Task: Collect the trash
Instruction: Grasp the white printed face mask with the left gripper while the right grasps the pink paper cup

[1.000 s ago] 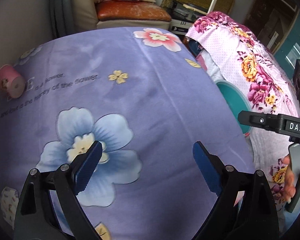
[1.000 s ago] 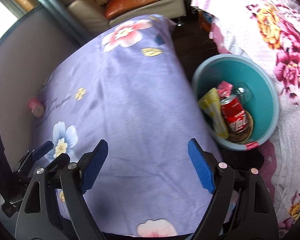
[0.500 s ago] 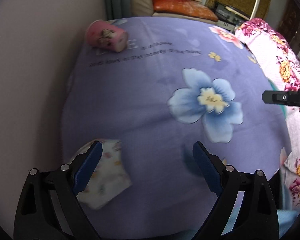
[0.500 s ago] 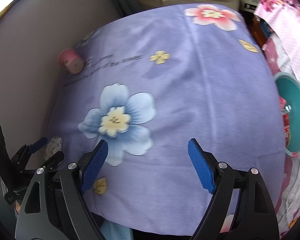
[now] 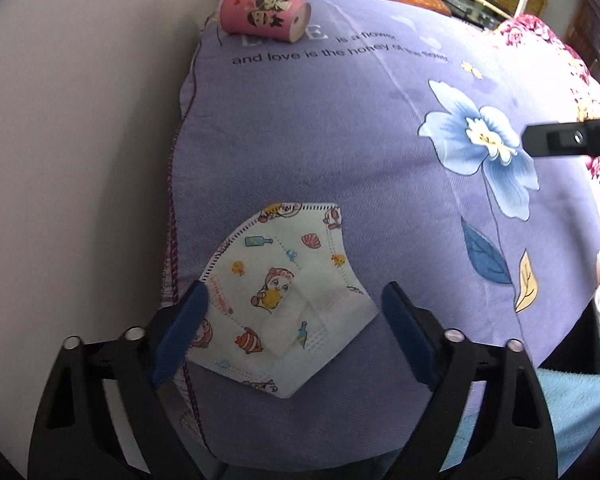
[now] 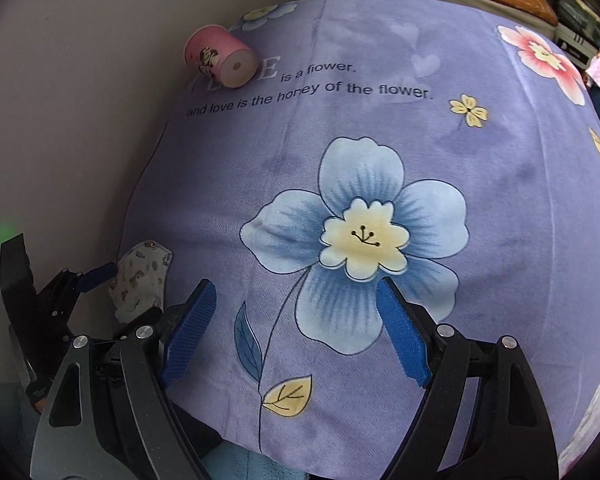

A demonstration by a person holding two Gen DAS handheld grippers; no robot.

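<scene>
The left tool (image 5: pixel 290 332), jaws wide but just now closing, straddles the face mask (image 5: pixel 284 300) lying flat between its pads, probably not yet pinched. The right tool (image 6: pixel 296 332) gapes empty, well apart to the mask's right.

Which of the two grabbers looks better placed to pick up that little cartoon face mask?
The left gripper: its open jaws, just narrowing, already straddle the face mask. The right gripper hangs open over bare purple sheet.
</scene>
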